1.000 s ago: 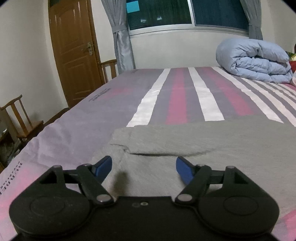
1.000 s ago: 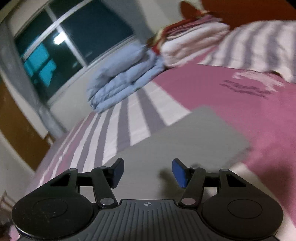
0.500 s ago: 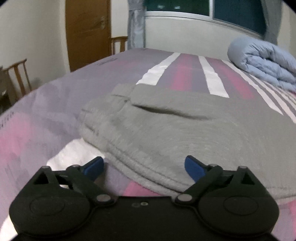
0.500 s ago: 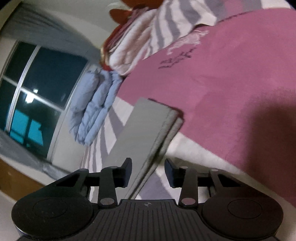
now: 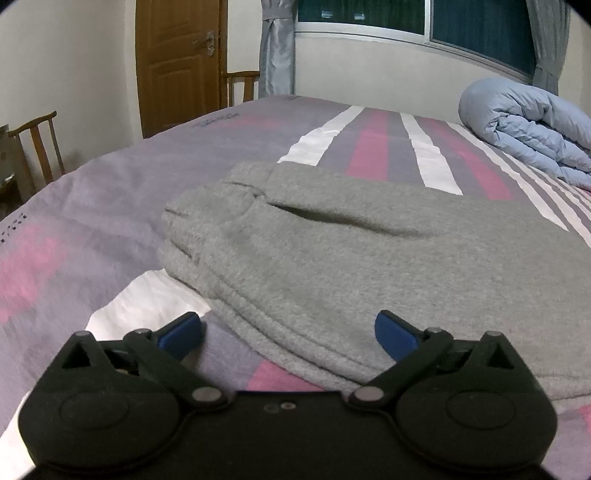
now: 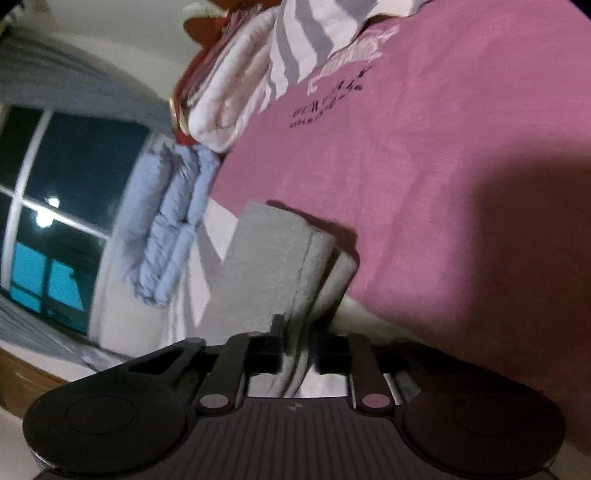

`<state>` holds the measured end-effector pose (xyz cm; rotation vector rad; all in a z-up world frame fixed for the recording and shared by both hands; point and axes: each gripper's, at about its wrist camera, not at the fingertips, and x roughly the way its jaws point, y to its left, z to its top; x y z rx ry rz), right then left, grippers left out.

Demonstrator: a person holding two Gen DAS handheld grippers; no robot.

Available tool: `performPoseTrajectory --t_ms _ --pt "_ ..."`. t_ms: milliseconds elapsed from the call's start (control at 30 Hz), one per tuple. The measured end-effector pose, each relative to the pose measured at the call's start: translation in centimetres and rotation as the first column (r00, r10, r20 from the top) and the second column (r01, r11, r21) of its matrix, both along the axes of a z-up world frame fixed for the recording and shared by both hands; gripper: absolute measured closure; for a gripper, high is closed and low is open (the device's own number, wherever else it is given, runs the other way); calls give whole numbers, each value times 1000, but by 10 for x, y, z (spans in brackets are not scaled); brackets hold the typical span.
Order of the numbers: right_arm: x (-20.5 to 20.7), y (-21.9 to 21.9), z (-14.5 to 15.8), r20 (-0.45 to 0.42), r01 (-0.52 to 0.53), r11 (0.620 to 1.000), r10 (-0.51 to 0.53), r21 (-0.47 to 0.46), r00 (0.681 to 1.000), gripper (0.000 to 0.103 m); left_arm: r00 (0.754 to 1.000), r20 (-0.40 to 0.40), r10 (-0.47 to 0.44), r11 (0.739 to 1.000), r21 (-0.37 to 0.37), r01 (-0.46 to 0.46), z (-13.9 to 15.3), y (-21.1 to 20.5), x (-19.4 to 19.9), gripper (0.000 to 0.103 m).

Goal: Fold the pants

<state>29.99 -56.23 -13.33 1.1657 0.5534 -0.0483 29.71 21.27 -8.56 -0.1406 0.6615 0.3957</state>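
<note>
**Count on and around the bed**

One pair of grey pants (image 5: 332, 251), two grippers: left (image 5: 288, 328), right (image 6: 299, 343). One blue duvet (image 5: 528, 129), one bed (image 5: 110, 192), two chairs (image 5: 37, 147), one door (image 5: 177, 62), one window (image 5: 424, 22).

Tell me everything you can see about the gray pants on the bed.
The gray pants look like thick fleece sweatpants, already folded into a flat stack of layers on the striped bedsheet. A slit pocket gapes on top, and ribbed stitched edges face the left gripper, whose jaws stand wide open astride the near edge, without pressing on it. The right gripper, whose jaws have just been closing, pinches the layered edge at the other end.
</note>
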Motion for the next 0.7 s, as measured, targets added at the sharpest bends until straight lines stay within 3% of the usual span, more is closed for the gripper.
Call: performPoseTrajectory --t_ms 67,167,367,467,567,667,700 --pt "8 6 9 -24 -26 997 25 -66 999 93 1000 4 -3 1000 -19 3 3 4 -1 8" --pt "8 25 42 26 -63 981 69 -184 997 93 999 42 15 1000 -7 -15 13 13 -8 22" --pt "5 103 117 183 -100 927 175 -360 967 93 996 68 60 998 -7 -60 30 59 -31 19" --pt "9 166 141 234 -148 894 265 -423 936 93 996 67 64 997 37 -66 34 72 -47 20" --pt "19 240 152 264 -226 864 370 -451 891 93 992 87 87 996 6 -88 36 85 -63 20" --pt "24 321 146 256 -353 810 506 -468 823 93 990 98 100 995 -20 -98 37 94 -75 20" --pt "24 355 138 231 -407 772 564 -488 793 93 990 99 101 995 -25 -99 37 97 -78 20"
